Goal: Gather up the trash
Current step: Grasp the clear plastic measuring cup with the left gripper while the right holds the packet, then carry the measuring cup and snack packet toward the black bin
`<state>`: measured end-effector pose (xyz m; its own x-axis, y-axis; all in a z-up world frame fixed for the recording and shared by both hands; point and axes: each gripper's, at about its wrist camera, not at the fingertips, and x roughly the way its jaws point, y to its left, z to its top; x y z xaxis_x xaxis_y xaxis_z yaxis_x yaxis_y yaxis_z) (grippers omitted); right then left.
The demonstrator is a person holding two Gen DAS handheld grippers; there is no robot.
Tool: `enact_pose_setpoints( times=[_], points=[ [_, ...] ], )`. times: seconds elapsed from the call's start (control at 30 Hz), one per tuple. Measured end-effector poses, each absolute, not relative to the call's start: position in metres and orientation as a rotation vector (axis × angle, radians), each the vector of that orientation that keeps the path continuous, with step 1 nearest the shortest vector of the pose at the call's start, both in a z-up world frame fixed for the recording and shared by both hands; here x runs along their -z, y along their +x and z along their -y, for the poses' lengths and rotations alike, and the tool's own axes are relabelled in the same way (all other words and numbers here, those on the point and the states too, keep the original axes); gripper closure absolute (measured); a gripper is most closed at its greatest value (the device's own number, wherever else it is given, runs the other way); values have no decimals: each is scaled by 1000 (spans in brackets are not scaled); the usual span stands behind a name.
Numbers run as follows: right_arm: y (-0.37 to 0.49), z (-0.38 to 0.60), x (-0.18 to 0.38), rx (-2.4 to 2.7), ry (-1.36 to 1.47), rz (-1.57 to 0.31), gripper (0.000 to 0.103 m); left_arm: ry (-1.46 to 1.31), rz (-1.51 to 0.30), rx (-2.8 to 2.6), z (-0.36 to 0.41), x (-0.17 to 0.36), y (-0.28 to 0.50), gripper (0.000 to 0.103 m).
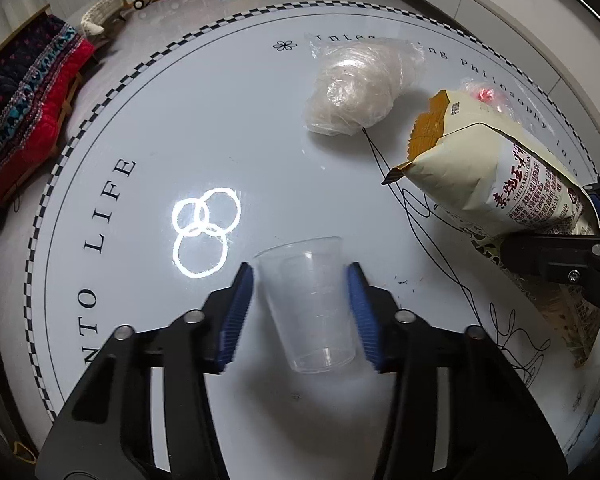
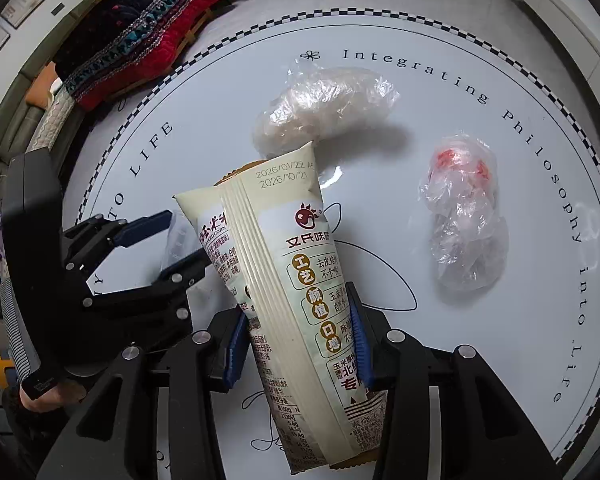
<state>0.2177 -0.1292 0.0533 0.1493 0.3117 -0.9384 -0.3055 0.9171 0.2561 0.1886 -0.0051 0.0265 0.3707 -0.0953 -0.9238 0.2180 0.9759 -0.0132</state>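
White and glossy, the round counter (image 2: 440, 320) carries the trash still to be gathered. The largest piece, a cream snack bag (image 2: 296, 280), is clamped low on its body by the right hand-held gripper (image 2: 300, 344), its long axis running away from the fingers, torn mouth farthest out. Beyond it lie a crumpled clear plastic wad (image 2: 320, 108), and to the right a second wad with red print (image 2: 464, 216), both well apart from either gripper.

The smallest item, a clear plastic cup (image 1: 308, 300), lies on its side between the blue pads of the left hand-held gripper (image 1: 302, 312). Its axis runs along the fingers, rim forward. The pads look to be pinching its walls, so this is probably a grip, awaiting lift.
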Motion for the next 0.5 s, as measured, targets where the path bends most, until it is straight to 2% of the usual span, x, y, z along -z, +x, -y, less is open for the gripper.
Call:
enact_pose_setpoints(
  times=[0.2,0.5],
  points=[
    [206,125,-54,-447,17,-1355,58,83,-1185,192,-3,-30,177,60],
    [168,100,-73,-474,13,-1344,58,79,-1156,177,-18,-58,118,60]
  ],
)
